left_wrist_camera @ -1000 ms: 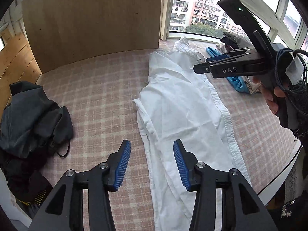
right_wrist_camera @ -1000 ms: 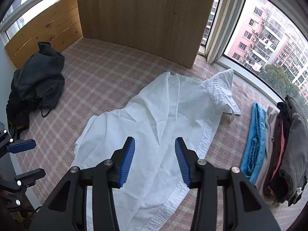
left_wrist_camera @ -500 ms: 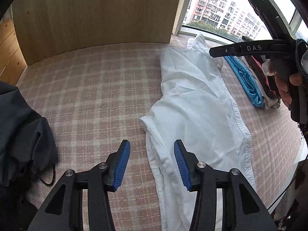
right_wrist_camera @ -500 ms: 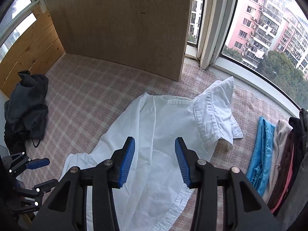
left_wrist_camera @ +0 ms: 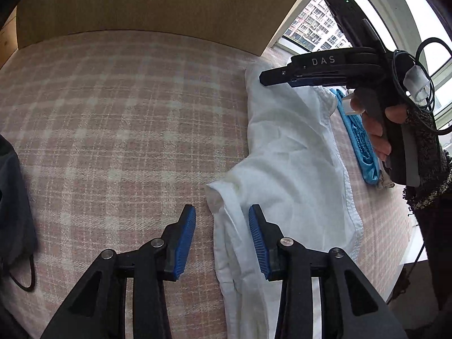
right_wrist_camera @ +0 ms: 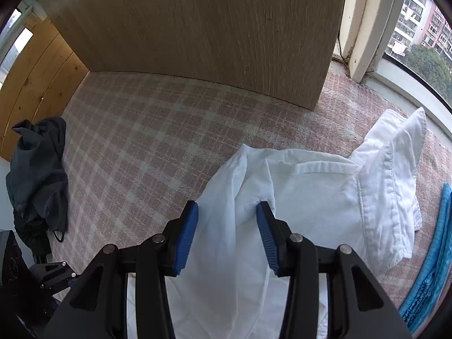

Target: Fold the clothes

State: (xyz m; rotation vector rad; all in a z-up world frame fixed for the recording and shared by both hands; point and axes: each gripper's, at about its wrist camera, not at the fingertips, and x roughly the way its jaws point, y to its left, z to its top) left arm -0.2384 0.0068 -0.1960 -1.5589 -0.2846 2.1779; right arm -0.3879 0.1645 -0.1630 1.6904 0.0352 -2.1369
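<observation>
A white shirt (left_wrist_camera: 291, 166) lies spread on the pink plaid surface (left_wrist_camera: 113, 113). My left gripper (left_wrist_camera: 222, 226) hangs low over the shirt's left edge. Its jaws are closing, and a fold of that edge lies between the blue pads (left_wrist_camera: 185, 240) without being pressed. In the right wrist view the shirt (right_wrist_camera: 310, 197) has its collar at the far right. My right gripper (right_wrist_camera: 226, 214) is open just above the shirt's upper left part, with cloth beneath the gap. A hand holds that gripper (left_wrist_camera: 264, 76) over the shirt's far end in the left wrist view.
A dark grey garment heap (right_wrist_camera: 36, 180) sits at the left edge. A folded blue garment (left_wrist_camera: 358, 141) lies right of the shirt. A wooden panel (right_wrist_camera: 197, 28) and windows close off the back. The platform's edge (left_wrist_camera: 409, 257) drops off at the right.
Both grippers have come down closer to the shirt. The left one's jaws have narrowed and now straddle the shirt's edge. The right one has shifted toward the shirt's top, near the collar.
</observation>
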